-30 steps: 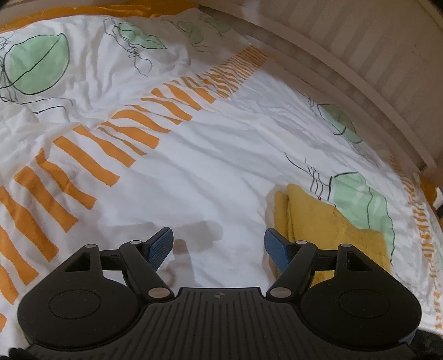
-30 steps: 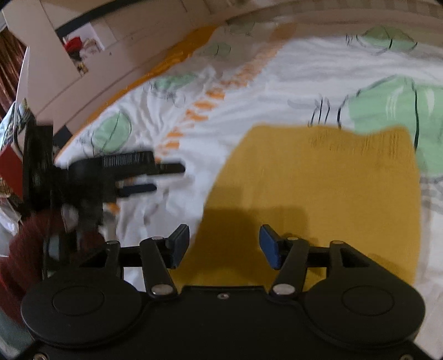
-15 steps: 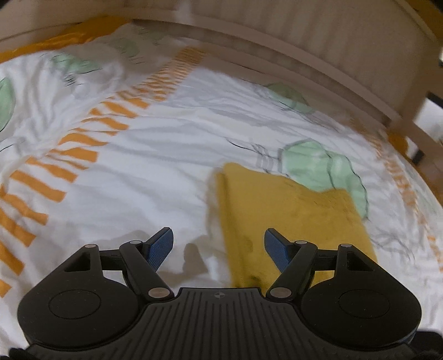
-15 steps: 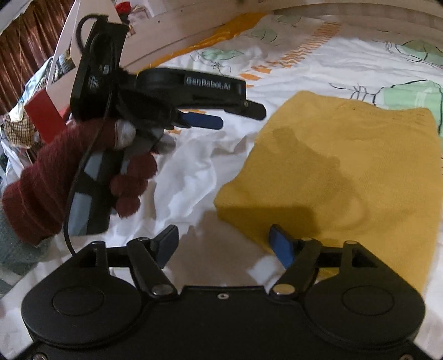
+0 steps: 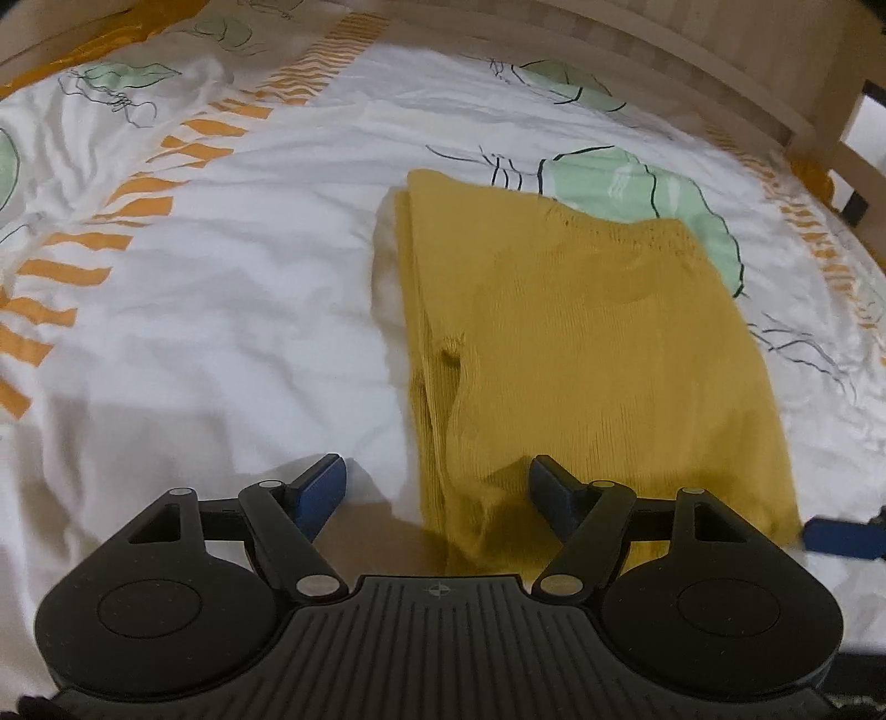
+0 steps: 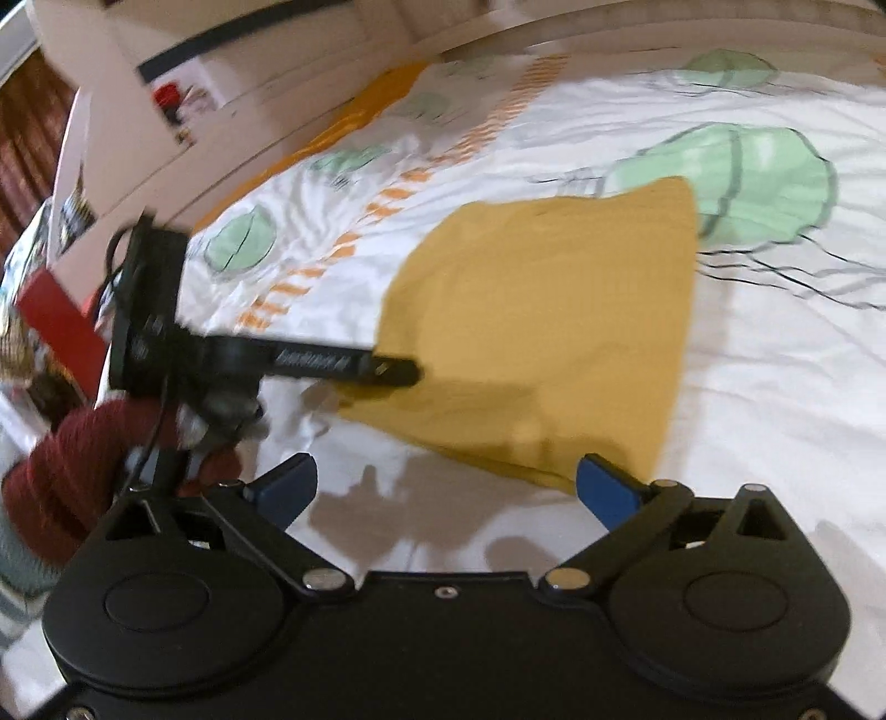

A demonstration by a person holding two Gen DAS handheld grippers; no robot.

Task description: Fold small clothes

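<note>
Mustard-yellow knit garment (image 5: 598, 354) lies folded on the patterned bedsheet (image 5: 232, 332). Its near corner sits between the parted, unclenched fingers of the left hand-held gripper (image 5: 437, 487). Ahead of the right hand-held gripper (image 6: 446, 487), whose jaws are opening and empty, lies its edge.

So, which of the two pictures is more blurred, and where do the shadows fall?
Right wrist view: more motion blur, smearing the left gripper and the sheet's print; gripper shadows lie on the sheet near the yellow garment. Left wrist view: sharper, with knit ribs visible on the garment; a shadow lies between the fingers; the fisheye bends the bed frame.
</note>
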